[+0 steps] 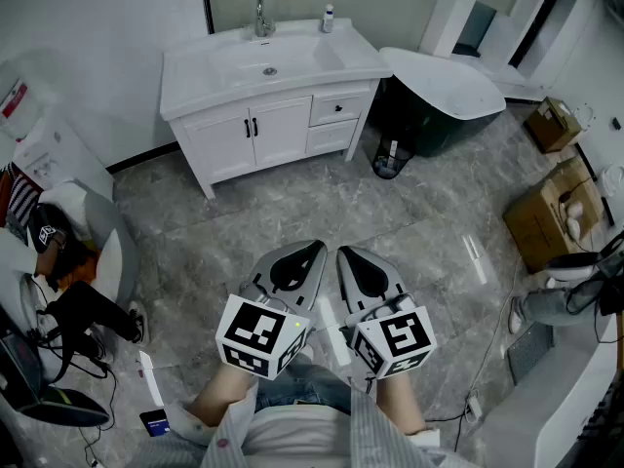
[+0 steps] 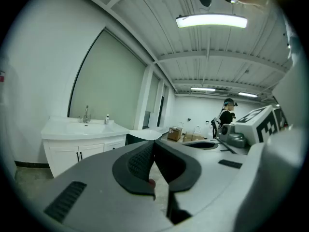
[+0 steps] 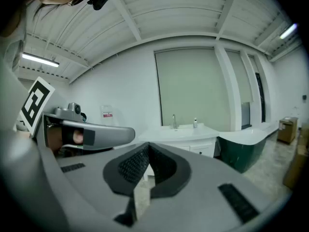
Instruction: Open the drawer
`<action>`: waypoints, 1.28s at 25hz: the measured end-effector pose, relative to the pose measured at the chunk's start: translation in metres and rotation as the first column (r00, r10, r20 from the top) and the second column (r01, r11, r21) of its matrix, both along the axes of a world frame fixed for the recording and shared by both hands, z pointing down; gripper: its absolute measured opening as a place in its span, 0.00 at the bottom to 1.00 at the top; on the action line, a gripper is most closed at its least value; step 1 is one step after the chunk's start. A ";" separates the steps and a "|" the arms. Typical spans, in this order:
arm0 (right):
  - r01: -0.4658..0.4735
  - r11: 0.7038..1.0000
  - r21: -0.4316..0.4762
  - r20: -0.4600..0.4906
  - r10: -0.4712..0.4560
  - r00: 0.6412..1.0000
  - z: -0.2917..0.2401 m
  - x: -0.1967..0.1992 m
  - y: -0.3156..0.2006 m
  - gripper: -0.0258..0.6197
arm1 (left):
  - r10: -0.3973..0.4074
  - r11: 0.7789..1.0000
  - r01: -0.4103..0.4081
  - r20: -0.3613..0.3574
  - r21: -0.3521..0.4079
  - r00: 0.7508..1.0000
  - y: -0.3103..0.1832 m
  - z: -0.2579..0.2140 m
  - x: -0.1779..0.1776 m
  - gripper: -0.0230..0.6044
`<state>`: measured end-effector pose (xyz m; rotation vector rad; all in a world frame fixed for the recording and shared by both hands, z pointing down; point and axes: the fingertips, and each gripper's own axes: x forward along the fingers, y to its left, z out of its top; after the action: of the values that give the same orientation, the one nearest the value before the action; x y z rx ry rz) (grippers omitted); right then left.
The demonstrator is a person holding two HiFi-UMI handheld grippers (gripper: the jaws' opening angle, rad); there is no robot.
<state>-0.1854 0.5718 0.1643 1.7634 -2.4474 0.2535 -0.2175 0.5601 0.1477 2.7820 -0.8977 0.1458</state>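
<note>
A white vanity [image 1: 255,130] with a sink and tap stands against the far wall. Its right side has two stacked drawers; the upper drawer [image 1: 337,108] bears a dark knob and sits flush, as does the lower one [image 1: 331,136]. Both grippers hang side by side over the grey marble floor, well short of the vanity. My left gripper [image 1: 310,250] is shut with nothing in it, and my right gripper [image 1: 344,255] is shut and empty too. The left gripper [image 2: 153,145] sees the vanity [image 2: 79,141] at its left. The right gripper [image 3: 148,147] sees the vanity [image 3: 186,137] straight ahead.
A dark tub with a white rim [image 1: 444,86] stands right of the vanity, with a small bin [image 1: 388,160] between them. Cardboard boxes [image 1: 546,217] lie at the right. Bags and cables clutter the left edge [image 1: 58,291]. A person [image 2: 226,116] stands far off.
</note>
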 end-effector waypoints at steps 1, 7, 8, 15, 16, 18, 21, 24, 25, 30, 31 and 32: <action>0.001 1.000 0.003 0.001 -0.001 1.000 0.000 0.002 0.000 0.04 | 0.001 1.000 -0.001 0.002 0.003 1.000 0.000 0.000 0.003 0.06; 0.004 1.000 0.022 0.009 -0.004 1.000 -0.005 0.015 0.003 0.04 | 0.003 1.000 -0.003 0.005 0.023 1.000 0.004 -0.004 0.018 0.06; 0.004 1.000 0.022 0.010 -0.004 1.000 -0.005 0.017 0.005 0.04 | 0.001 1.000 -0.001 0.005 0.026 1.000 0.006 -0.004 0.020 0.06; -0.014 1.000 0.012 0.032 0.013 0.999 0.001 0.035 0.016 0.04 | -0.006 1.000 0.006 0.012 0.029 1.000 0.015 -0.002 0.029 0.06; -0.017 1.000 0.009 0.035 0.017 0.999 0.003 0.036 0.016 0.04 | -0.007 1.000 0.006 0.014 0.028 1.000 0.015 -0.001 0.029 0.06; -0.018 1.000 0.002 0.039 0.018 0.999 0.007 0.037 0.014 0.04 | -0.009 1.000 0.009 0.016 0.025 1.000 0.012 0.001 0.030 0.06; -0.016 1.000 -0.008 0.051 0.016 0.999 0.013 0.039 0.006 0.04 | -0.008 1.000 0.008 0.019 0.025 1.000 0.003 0.004 0.034 0.06; -0.020 1.000 -0.014 0.054 0.021 0.998 0.016 0.044 -0.007 0.04 | -0.002 1.000 0.002 0.021 0.029 1.000 -0.011 0.006 0.039 0.06; -0.023 1.000 -0.014 0.055 0.024 0.998 0.016 0.045 -0.012 0.04 | 0.001 1.000 -0.001 0.020 0.031 1.000 -0.017 0.006 0.041 0.06; -0.034 0.999 -0.013 0.062 0.034 0.997 0.018 0.051 -0.052 0.04 | 0.028 0.998 -0.029 0.017 0.047 0.999 -0.057 0.004 0.055 0.06; -0.035 0.999 -0.014 0.063 0.036 0.997 0.018 0.052 -0.062 0.04 | 0.034 0.998 -0.035 0.019 0.049 0.999 -0.067 0.004 0.058 0.06; -0.037 0.999 -0.015 0.063 0.038 0.997 0.018 0.052 -0.072 0.04 | 0.040 0.998 -0.041 0.022 0.049 0.999 -0.078 0.003 0.060 0.06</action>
<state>-0.1330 0.4996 0.1825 1.8249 -2.4507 0.3344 -0.1577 0.4824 0.1511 2.8511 -0.8617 0.1622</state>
